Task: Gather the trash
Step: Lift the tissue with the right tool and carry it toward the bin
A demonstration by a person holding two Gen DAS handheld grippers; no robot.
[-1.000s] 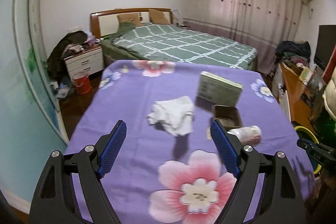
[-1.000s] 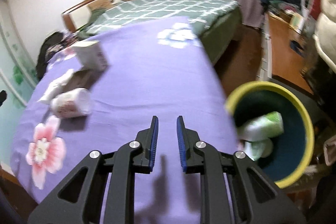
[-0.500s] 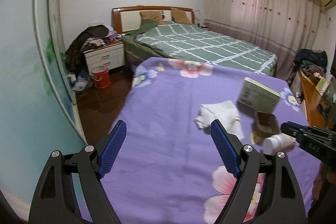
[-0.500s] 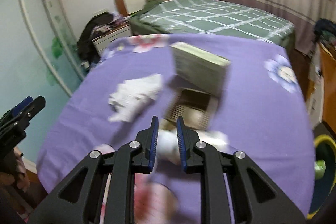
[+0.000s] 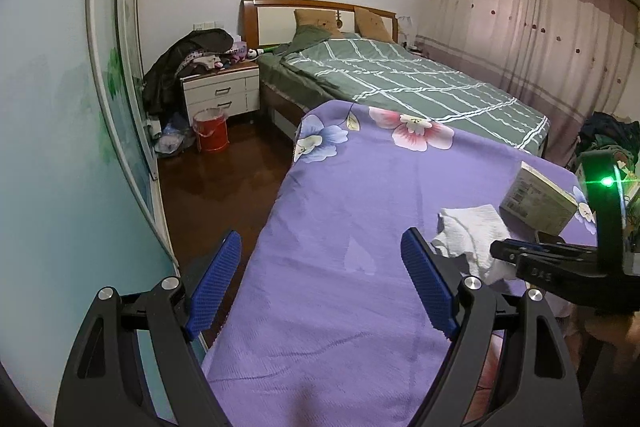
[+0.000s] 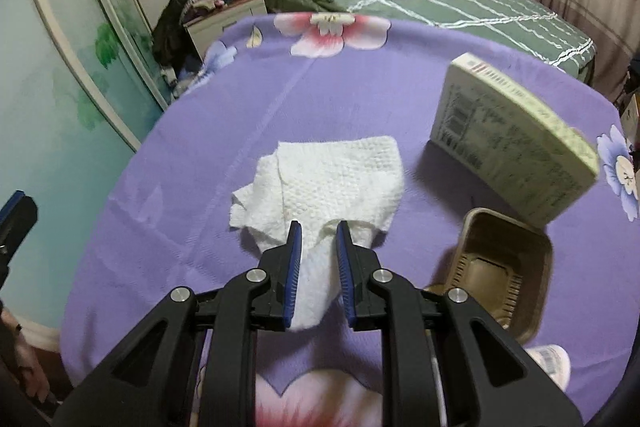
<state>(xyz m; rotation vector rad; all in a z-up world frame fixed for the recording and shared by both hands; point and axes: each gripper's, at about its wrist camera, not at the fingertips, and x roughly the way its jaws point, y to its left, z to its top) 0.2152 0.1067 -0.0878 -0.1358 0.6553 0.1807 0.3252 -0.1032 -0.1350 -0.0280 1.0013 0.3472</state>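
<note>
Your right claw [image 6: 318,233] straddles the crumpled paper towel [image 6: 324,183] on the purple desk [image 6: 200,131], fingers slightly apart, not yet clamped. Close on the thick fold. Your left claw [image 5: 320,279] hangs wide apart.

The left gripper [image 5: 320,283] hangs with jaws wide over bare purple cloth [image 5: 360,211] at lower centre. At the right edge the right gripper [image 6: 318,239] blocks the way, straddling the crumpled tissue [image 6: 328,183]. At right in the right wrist view, a tilted box [image 6: 512,139] and a brown tray [image 6: 504,267] crowd that side.
</note>
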